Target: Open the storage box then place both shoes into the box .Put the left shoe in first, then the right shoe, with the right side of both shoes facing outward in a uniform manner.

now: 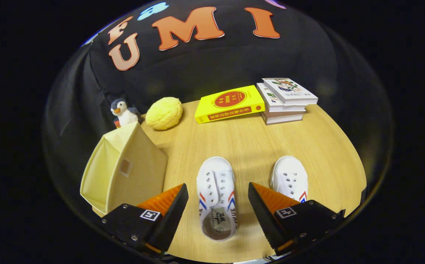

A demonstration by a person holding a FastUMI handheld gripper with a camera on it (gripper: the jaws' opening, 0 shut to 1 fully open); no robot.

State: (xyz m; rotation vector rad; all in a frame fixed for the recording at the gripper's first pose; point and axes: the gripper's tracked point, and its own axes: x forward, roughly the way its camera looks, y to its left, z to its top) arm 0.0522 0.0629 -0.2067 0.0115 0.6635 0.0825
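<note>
Two small white canvas shoes with red and blue side stripes stand on the wooden table, toes pointing away. One shoe (217, 196) lies between my fingers, clear of both. The other shoe (290, 179) sits just beyond the right finger (262, 209), partly hidden by it. My gripper (218, 198) is open wide above the table. A pale yellow fabric storage box (124, 170) stands to the left of the left finger (174, 209), its lid flap raised in a tent shape.
A stuffed penguin (123, 112) and a yellow bumpy plush ball (164, 113) rest behind the box. A yellow book (229, 103) leans on a stack of white books (285, 100) at the table's far side. Bare wood lies between shoes and books.
</note>
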